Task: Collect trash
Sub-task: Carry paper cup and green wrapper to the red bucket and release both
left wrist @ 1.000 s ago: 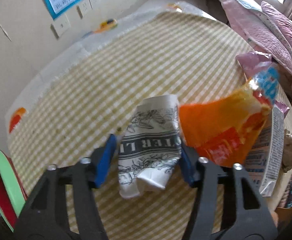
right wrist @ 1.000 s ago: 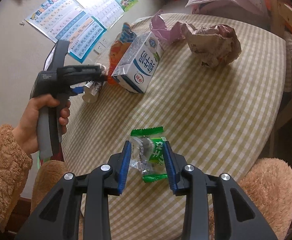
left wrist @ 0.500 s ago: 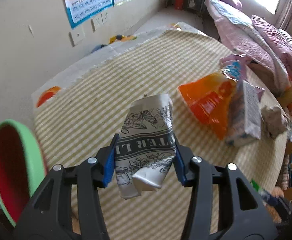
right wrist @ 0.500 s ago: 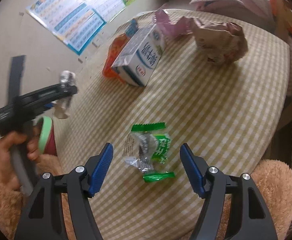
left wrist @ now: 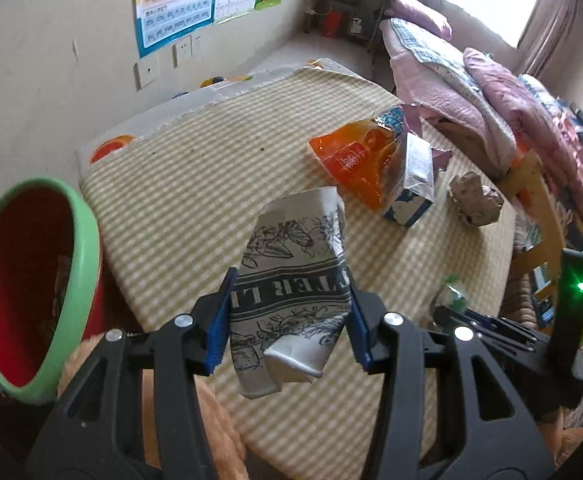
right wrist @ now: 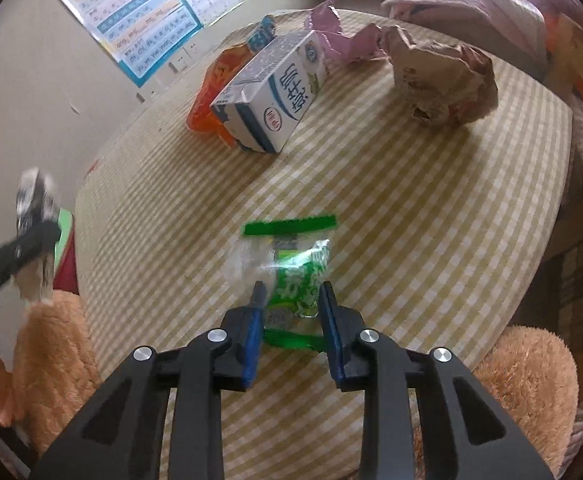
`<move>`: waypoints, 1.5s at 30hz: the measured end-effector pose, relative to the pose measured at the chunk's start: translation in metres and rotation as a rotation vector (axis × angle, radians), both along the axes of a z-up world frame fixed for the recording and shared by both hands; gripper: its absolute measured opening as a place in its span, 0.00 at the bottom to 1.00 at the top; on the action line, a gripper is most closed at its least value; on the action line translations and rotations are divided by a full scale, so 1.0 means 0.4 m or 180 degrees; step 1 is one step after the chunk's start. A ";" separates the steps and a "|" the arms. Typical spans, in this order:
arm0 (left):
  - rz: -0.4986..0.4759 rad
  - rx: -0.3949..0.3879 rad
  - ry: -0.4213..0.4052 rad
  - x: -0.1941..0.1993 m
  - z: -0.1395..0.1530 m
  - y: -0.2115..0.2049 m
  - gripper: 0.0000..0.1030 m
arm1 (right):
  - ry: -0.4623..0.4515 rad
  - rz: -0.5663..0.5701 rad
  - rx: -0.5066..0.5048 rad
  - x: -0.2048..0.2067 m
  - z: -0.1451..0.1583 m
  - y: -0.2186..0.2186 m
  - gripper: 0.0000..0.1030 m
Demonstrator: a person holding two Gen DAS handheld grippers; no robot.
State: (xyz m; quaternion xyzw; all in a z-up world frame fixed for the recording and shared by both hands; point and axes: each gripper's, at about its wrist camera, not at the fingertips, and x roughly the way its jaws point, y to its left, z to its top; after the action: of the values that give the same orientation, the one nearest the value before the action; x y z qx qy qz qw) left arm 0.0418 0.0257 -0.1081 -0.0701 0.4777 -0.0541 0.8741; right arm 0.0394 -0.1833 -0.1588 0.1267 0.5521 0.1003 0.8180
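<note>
My left gripper (left wrist: pixel 287 320) is shut on a crumpled paper cup (left wrist: pixel 295 264) with black print and holds it in the air over the near edge of the checked table (left wrist: pixel 195 184). A red bin with a green rim (left wrist: pixel 87 240) stands just left of it, beside the table. In the right wrist view my right gripper (right wrist: pixel 291 300) points down at a green and clear snack wrapper (right wrist: pixel 291 260) lying on the table. Its jaws are closing, and the blue pads pinch the wrapper's near half between them.
A white and blue milk carton (right wrist: pixel 275 96) lies on an orange bag (right wrist: pixel 207 96) at the far side, with a pink wrapper (right wrist: pixel 339 36) and a crumpled brown paper ball (right wrist: pixel 443 80) to their right. Fluffy tan sleeves show at the near table edge. A bed lies beyond.
The left gripper has lifted the cup and drawn back toward the bin at the table's edge. The right jaws spread wide, then closed in on the green wrapper.
</note>
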 end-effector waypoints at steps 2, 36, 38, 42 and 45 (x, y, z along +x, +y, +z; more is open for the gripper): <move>-0.0014 0.0048 -0.0057 -0.011 0.011 0.001 0.46 | -0.0063 -0.0006 -0.0023 -0.006 0.020 0.002 0.24; 0.0269 0.0249 -0.0444 -0.051 0.097 0.128 0.46 | -0.0845 0.0163 0.0073 -0.030 0.330 0.115 0.25; 0.0295 0.0266 -0.0457 -0.053 0.100 0.138 0.46 | -0.0843 0.0190 0.0064 -0.029 0.330 0.126 0.25; 0.0305 0.0356 -0.0509 -0.059 0.107 0.149 0.46 | -0.0845 0.0256 0.0045 -0.027 0.330 0.153 0.25; 0.0306 0.0356 -0.0523 -0.064 0.110 0.160 0.46 | -0.0837 0.0310 0.0031 -0.025 0.329 0.172 0.25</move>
State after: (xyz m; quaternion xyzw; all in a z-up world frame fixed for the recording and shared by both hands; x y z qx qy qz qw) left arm 0.0162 0.0896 -0.0641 -0.0393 0.4028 0.0090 0.9144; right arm 0.0295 -0.1147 -0.0274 0.0895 0.4451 0.1583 0.8768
